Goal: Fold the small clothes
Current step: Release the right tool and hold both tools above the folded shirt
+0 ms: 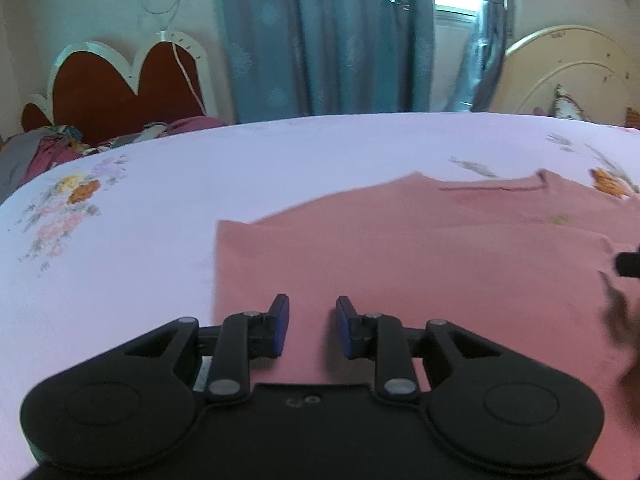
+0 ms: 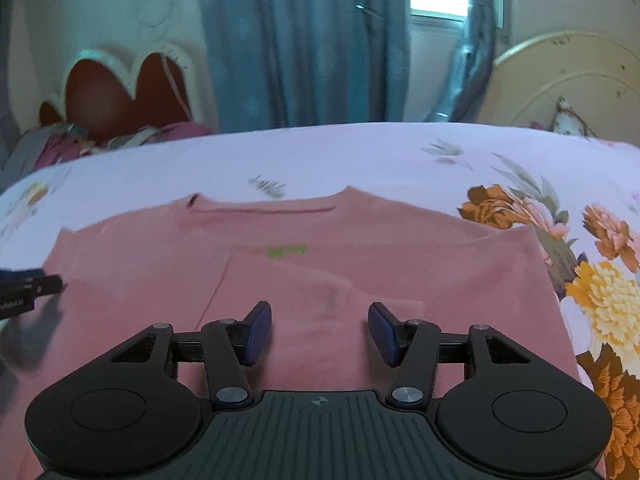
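A small pink shirt [image 2: 360,264] lies flat on the bed, collar at the far side, with a small green mark on its chest and its sides folded in over the body. In the left wrist view the shirt [image 1: 420,264] fills the middle and right. My left gripper [image 1: 312,320] is open and empty, just above the shirt's near left part. My right gripper [image 2: 320,324] is open wide and empty, above the shirt's near middle. The left gripper's tip [image 2: 36,286] shows at the left edge of the right wrist view.
The bed has a pale floral sheet [image 1: 140,220] with big orange and yellow flowers at the right [image 2: 600,300]. A red heart-shaped headboard [image 1: 120,88] and a clothes pile [image 1: 60,144] sit at the far left. Blue curtains [image 1: 320,40] hang behind.
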`<act>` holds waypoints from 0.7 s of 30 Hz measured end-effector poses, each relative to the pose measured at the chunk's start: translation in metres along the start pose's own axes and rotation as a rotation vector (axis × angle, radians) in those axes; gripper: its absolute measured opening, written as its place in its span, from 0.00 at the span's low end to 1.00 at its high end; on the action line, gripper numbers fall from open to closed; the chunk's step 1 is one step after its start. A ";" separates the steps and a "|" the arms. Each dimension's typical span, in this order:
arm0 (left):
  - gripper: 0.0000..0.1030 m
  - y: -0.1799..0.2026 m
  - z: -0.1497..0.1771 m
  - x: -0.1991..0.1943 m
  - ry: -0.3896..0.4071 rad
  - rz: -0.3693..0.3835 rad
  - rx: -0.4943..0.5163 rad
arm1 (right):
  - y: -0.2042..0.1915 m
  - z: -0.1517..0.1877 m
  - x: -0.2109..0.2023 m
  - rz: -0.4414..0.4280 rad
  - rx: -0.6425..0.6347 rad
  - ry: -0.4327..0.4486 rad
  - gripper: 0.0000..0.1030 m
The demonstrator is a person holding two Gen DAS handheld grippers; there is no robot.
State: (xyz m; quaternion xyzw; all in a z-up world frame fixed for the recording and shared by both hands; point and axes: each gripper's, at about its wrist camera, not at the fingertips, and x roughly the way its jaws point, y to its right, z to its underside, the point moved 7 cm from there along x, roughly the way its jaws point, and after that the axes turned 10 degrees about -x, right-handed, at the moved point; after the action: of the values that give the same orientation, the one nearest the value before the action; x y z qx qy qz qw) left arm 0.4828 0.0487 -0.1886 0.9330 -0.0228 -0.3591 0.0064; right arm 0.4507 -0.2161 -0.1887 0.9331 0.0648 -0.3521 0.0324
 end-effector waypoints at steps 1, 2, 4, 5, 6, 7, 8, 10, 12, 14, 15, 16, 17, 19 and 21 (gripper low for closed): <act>0.25 0.003 0.004 -0.002 -0.003 0.005 0.006 | -0.003 0.003 -0.003 -0.005 -0.002 -0.003 0.53; 0.25 0.007 0.008 -0.004 -0.008 0.008 0.015 | -0.003 0.005 -0.004 -0.010 0.001 -0.007 0.53; 0.27 0.009 0.017 -0.005 -0.020 0.003 0.029 | -0.003 0.011 -0.005 -0.009 0.003 -0.016 0.53; 0.28 0.009 0.021 -0.003 -0.028 -0.005 0.030 | -0.003 0.015 -0.004 -0.005 -0.006 -0.029 0.53; 0.28 0.008 0.024 -0.002 -0.031 -0.010 0.030 | -0.002 0.019 -0.001 0.009 -0.018 -0.054 0.53; 0.29 0.007 0.025 -0.001 -0.025 -0.012 0.030 | -0.002 0.026 0.004 0.019 -0.033 -0.089 0.53; 0.30 0.007 0.024 0.000 -0.024 -0.018 0.033 | -0.001 0.028 0.004 0.018 -0.046 -0.078 0.53; 0.30 0.007 0.023 -0.001 -0.034 -0.026 0.031 | 0.000 0.026 -0.001 0.026 -0.045 -0.084 0.53; 0.30 0.007 0.023 -0.001 -0.041 -0.031 0.018 | -0.001 0.024 -0.011 0.014 -0.039 -0.055 0.53; 0.30 0.009 0.024 -0.002 -0.041 -0.041 0.017 | -0.002 0.034 -0.004 0.023 -0.075 -0.102 0.53; 0.30 0.010 0.024 -0.002 -0.040 -0.049 0.022 | -0.002 0.036 -0.003 0.021 -0.088 -0.088 0.53; 0.30 0.011 0.025 -0.002 -0.038 -0.055 0.024 | -0.001 0.036 -0.003 0.018 -0.105 -0.084 0.53; 0.30 0.011 0.025 -0.002 -0.036 -0.060 0.023 | -0.001 0.036 -0.002 0.013 -0.108 -0.088 0.53; 0.30 0.012 0.026 -0.002 -0.033 -0.075 0.023 | 0.000 0.035 0.000 0.006 -0.109 -0.094 0.53; 0.30 0.014 0.026 -0.002 -0.032 -0.091 0.024 | 0.000 0.035 0.001 0.000 -0.120 -0.091 0.53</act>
State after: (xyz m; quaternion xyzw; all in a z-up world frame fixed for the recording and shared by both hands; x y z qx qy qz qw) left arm 0.4633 0.0347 -0.2059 0.9271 0.0154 -0.3738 -0.0216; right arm 0.4283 -0.2195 -0.2155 0.9125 0.0844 -0.3897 0.0911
